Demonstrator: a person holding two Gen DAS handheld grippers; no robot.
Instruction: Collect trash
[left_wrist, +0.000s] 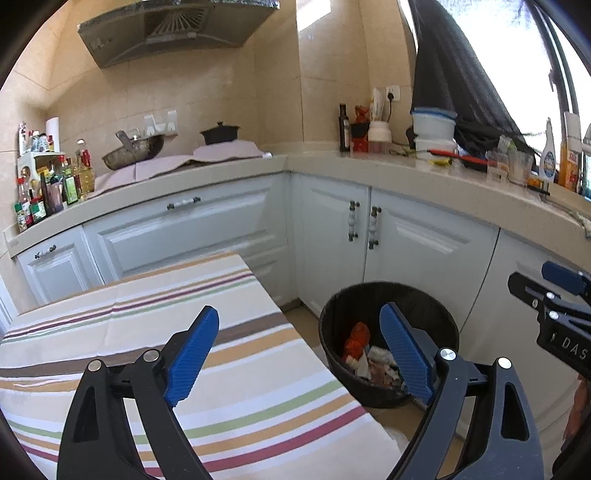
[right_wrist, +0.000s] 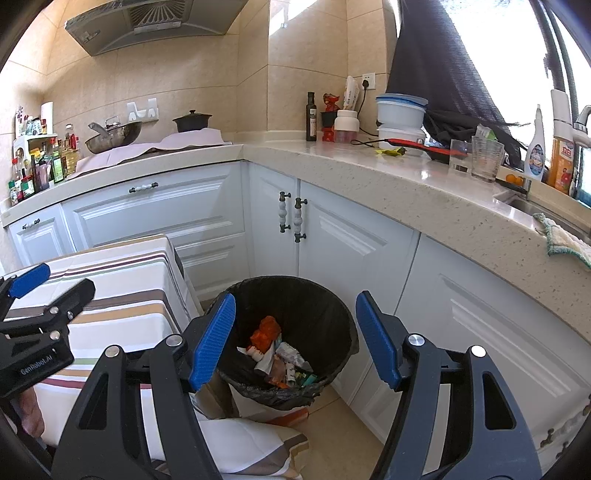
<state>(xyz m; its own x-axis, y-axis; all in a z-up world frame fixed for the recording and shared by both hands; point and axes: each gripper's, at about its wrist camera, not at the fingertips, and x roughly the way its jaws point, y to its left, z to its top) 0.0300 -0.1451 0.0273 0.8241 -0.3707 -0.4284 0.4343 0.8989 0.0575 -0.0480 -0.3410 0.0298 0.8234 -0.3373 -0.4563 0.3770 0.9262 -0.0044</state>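
Observation:
A black-lined trash bin (right_wrist: 332, 314) stands on the floor by the corner cabinets, holding crumpled wrappers (right_wrist: 275, 354) in orange, white and green. My right gripper (right_wrist: 295, 339) hovers above the bin, open, with nothing between its blue pads. In the left wrist view my left gripper (left_wrist: 299, 349) is open over the right edge of the striped tablecloth (left_wrist: 147, 314), nothing in it, and the bin (left_wrist: 332, 325) with its wrappers (left_wrist: 365, 354) lies just to its right. The right gripper's body shows at the far right of the left wrist view, the left gripper's body at the far left of the right wrist view.
White cabinets (right_wrist: 351, 240) wrap the corner behind the bin. The beige counter (right_wrist: 406, 173) carries bottles, tubs, glasses and a red-handled tool. A wok (left_wrist: 133, 149) and a pot sit on the covered stove. A cloth (right_wrist: 565, 242) hangs by the sink.

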